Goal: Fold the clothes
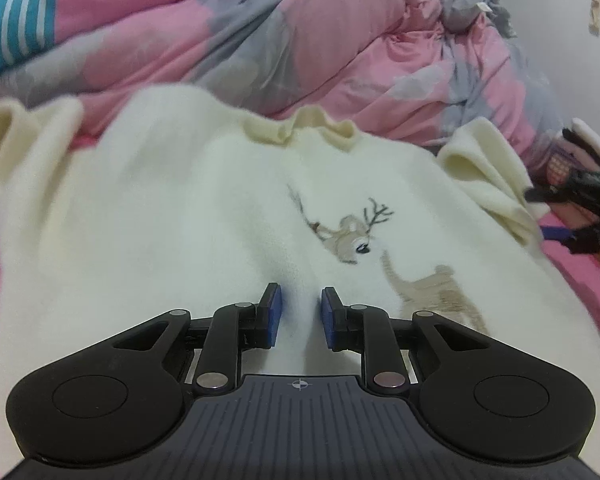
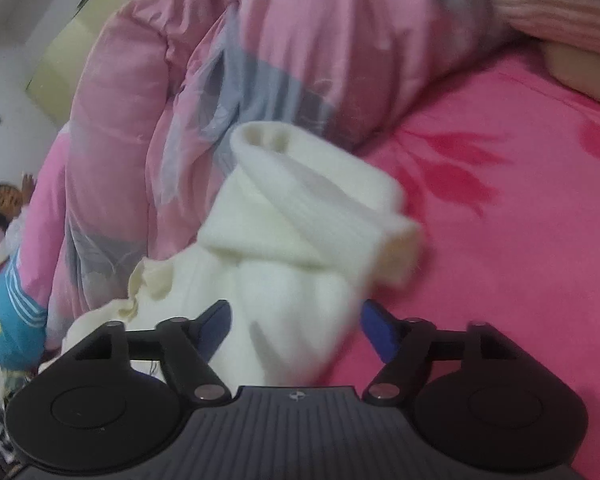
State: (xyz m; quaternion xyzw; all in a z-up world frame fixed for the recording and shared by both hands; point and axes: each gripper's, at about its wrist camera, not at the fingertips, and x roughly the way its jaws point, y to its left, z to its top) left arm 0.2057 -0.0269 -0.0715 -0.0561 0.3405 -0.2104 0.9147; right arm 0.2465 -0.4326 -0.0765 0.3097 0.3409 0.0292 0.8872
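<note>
Across the pink bed sheet (image 2: 500, 200) lies the cream sweater (image 1: 204, 216), front up, its deer embroidery (image 1: 352, 236) and ruffled collar (image 1: 300, 128) facing you. Your left gripper (image 1: 298, 316) is nipped narrow on a raised ridge of the sweater's lower front, and the cloth runs up between the blue pads (image 1: 274, 312); the pads look to be pinching it, though blur keeps me from being sure how firmly. Your right gripper (image 2: 294, 330) is spread wide and released: the folded-back sleeve (image 2: 300, 216) sits between its jaws, but neither pad presses on it. In the left view, that gripper shows at the right edge beside the same sleeve.

You seem to be at the sleeve stage: one sleeve laid in over the body, the other sleeve (image 1: 24, 136) at the far side yet to be brought across. Your next move likely calls for a clean pinch near that cuff and a flat carry inward, with the body kept from bunching under the left gripper.

Beyond the sweater a rumpled pink-and-grey quilt (image 1: 300, 40) is heaped along the bed. A teal garment with white stripes (image 1: 16, 20) lies at its edge, with a white wall (image 1: 548, 40) behind it.
</note>
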